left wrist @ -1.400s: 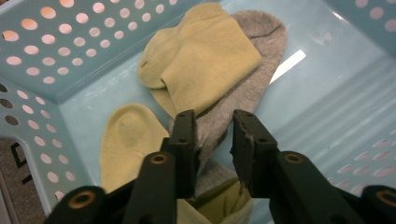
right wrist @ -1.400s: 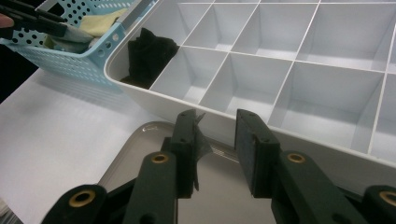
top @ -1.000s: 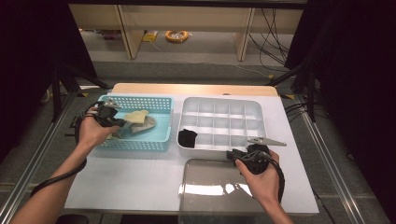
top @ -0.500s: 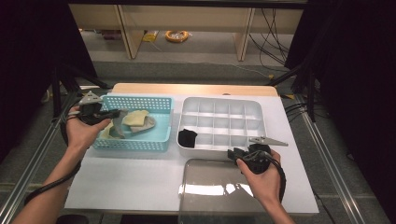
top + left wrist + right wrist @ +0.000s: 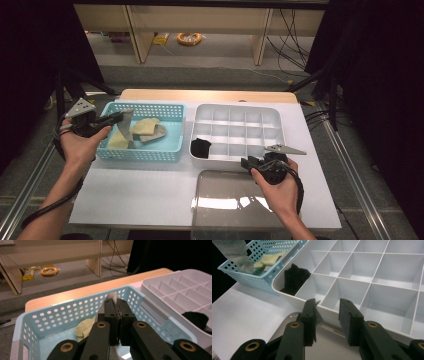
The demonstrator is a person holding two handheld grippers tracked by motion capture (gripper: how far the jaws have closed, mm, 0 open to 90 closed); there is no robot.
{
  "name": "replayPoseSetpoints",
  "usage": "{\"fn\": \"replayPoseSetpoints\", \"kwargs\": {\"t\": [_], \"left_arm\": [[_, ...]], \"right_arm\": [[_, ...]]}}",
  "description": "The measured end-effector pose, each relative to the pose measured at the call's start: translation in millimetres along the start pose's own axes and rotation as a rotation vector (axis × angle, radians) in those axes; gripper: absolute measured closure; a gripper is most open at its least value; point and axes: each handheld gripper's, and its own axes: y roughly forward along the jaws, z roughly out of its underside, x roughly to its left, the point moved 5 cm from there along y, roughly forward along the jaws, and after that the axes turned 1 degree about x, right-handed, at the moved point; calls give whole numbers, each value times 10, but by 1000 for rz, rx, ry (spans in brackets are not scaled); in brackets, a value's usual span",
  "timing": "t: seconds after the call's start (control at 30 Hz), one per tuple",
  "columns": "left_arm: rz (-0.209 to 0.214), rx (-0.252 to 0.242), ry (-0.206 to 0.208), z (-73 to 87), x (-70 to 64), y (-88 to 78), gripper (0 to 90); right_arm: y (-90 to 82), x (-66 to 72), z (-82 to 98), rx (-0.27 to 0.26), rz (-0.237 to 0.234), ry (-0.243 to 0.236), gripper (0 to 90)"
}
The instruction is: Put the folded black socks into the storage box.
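Grey sock (image 5: 125, 127) is pinched between the pressed-together jaws of the left gripper (image 5: 119, 118), hanging by its upper end over the left part of the teal basket (image 5: 145, 155); its lower end appears to reach down among the yellow socks (image 5: 145, 126) lying in the basket. In the left gripper view the grey fabric (image 5: 111, 296) is seen bunched just past the jaw tips.

Step in hand is judged to be the lift-out and transfer to the white divided tray (image 5: 270, 117), where one black sock (image 5: 201, 148) sits in the near-left compartment.

For a clean transfer: the sock should be raised until its tail is free of the basket rim, so no yellow sock is dragged out. An empty compartment beside the black sock is the likely target.

Right gripper (image 5: 252, 163) is held at the tray's near edge, above the clear lid (image 5: 225, 210), nothing between its jaws, which have just been spreading. It is well placed to tuck fabric in.
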Motion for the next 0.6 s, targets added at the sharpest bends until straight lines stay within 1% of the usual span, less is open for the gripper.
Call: {"fn": "replayPoseSetpoints", "kwargs": {"t": [0.03,0.07,0.13,0.17,0.2,0.23,0.27,0.3,0.33,0.37,0.4,0.43,0.47,0.5,0.57,0.6], "left_arm": [[1,-7,1,-21,-10,-19,876],[1,-11,7,-39,-20,-36,876],[3,-14,14,-64,-44,-64,876],[5,-17,16,-72,-55,-78,876],[3,-18,18,-80,-66,-94,876],[6,-24,19,-87,-79,-108,876],[6,-29,24,-97,-89,-129,876],[7,-35,24,-108,-101,-150,876],[10,-43,23,-122,-114,-169,876],[13,-48,23,-136,-127,-190,876],[16,-50,27,-150,-143,-211,876],[20,-54,30,-165,-163,-229,876],[25,-58,35,-181,-184,-247,876],[29,-61,37,-195,-210,-264,877],[40,-68,48,-227,-265,-300,876],[40,-67,61,-238,-293,-318,877]], "right_arm": [[4,-7,-4,3,-1,-11,671],[7,1,-8,-4,-15,-8,671],[6,-5,-9,-1,-7,-19,671],[8,6,-4,3,-18,-5,671],[10,-2,-3,3,-22,-7,672],[5,-15,-7,0,-19,-20,673],[3,-15,-10,-7,-12,-15,673],[-4,6,-4,5,5,10,674],[-16,16,-8,1,-3,15,674],[-13,-2,-19,-14,-4,-6,674],[-21,-15,-24,-10,0,-23,674],[-23,-10,-27,-16,-6,-23,674],[-30,20,-20,-11,1,16,674],[-32,19,-25,-17,-6,9,674],[-35,20,-24,-16,-6,12,673],[-36,19,-23,-16,-5,13,673]]}}
